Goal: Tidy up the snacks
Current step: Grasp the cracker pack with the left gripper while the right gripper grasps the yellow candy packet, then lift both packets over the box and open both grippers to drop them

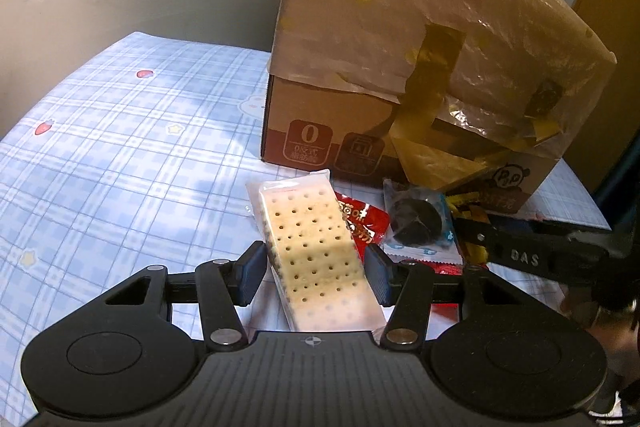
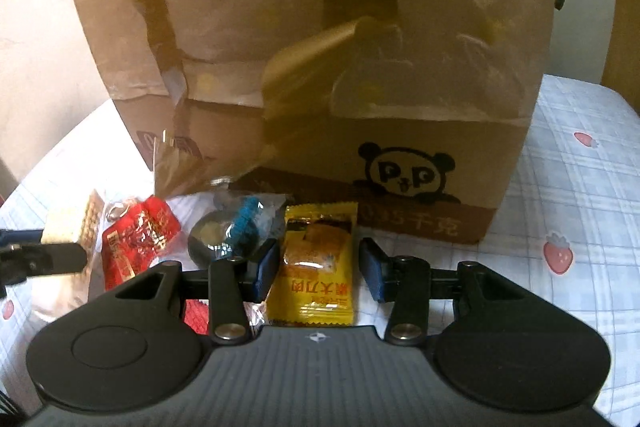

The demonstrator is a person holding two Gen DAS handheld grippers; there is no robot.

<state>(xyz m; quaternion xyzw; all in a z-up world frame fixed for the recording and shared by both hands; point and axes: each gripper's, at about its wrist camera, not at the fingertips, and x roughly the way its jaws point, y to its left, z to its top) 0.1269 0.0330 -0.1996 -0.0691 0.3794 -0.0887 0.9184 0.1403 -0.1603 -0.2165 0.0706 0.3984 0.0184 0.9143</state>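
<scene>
A wrapped cracker pack (image 1: 316, 251) lies on the blue checked cloth between the pads of my left gripper (image 1: 316, 273), whose jaws stand open on either side of it. A red snack packet (image 1: 362, 223) and a dark cookie pack (image 1: 418, 221) lie just beyond it. In the right wrist view a yellow snack packet (image 2: 316, 263) lies between the open jaws of my right gripper (image 2: 318, 269). The red packet (image 2: 136, 243) and the cookie pack (image 2: 232, 227) sit to its left. My right gripper also shows at the right of the left wrist view (image 1: 520, 251).
A large taped cardboard box (image 1: 400, 75) with a panda logo (image 2: 406, 173) stands right behind the snacks. The checked cloth (image 1: 120, 155) spreads to the left, and to the right (image 2: 580, 195) of the box. A wall rises behind.
</scene>
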